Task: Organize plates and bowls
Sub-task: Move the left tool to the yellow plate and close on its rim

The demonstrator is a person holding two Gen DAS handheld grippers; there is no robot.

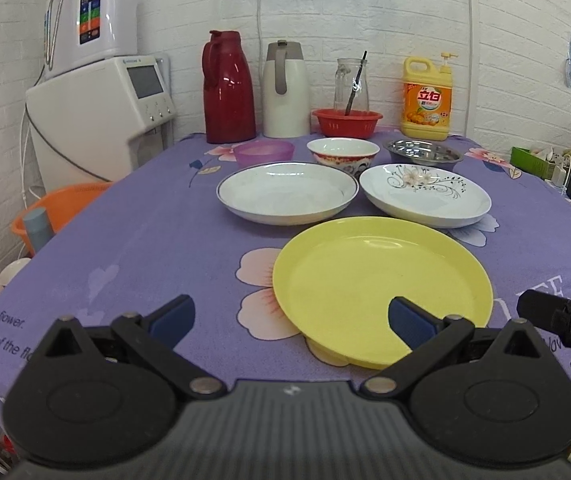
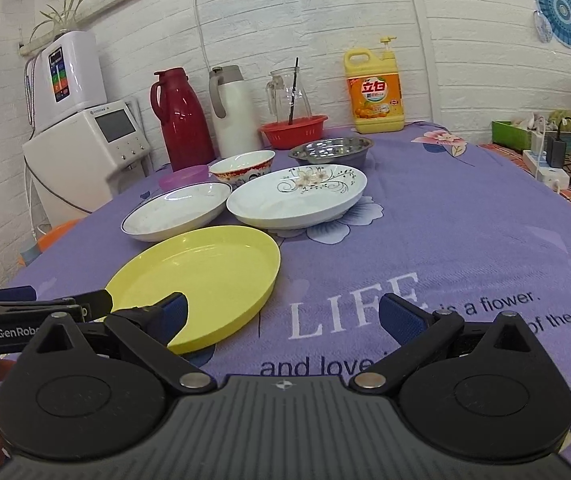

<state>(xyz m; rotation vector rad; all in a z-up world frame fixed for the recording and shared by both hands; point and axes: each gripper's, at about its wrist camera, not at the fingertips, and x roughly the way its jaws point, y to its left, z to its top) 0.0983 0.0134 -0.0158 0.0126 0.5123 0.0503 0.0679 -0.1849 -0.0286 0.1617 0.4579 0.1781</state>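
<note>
Nearest lay the yellow plate [image 1: 381, 292], flat on the purple flowered tablecloth [image 1: 157, 240] and not yet lifted. Behind it stood a white plate with a dark rim [image 1: 287, 192] and, just beside that one, a white plate with a flower print [image 1: 425, 194]; rims close, contact not possible to judge. Further back, in a row: a pink plastic bowl [image 1: 263, 152], a red-patterned china bowl [image 1: 343, 154] and a steel bowl [image 1: 423, 152]. Against the wall, a red thermos [image 1: 227, 88], a white thermos [image 1: 285, 88], a glass jug [image 1: 351, 80] behind a red basket [image 1: 347, 122], and a yellow detergent bottle [image 1: 427, 100]. Left gripper [image 1: 291, 320] was spread wide and held nothing, its right finger over the near edge of the yellow plate (above it or touching, unclear). Right gripper [image 2: 281, 316] was wide open as well and empty, its left finger over the same plate's near edge. Judged as the very start: nothing stacked, no dish gripped. Next move would probably call for taking one plate by its rim, a thin edge needing one finger slipped under and one above, then lifting it level and setting it centred on another plate, the bowls nested afterwards.
</note>
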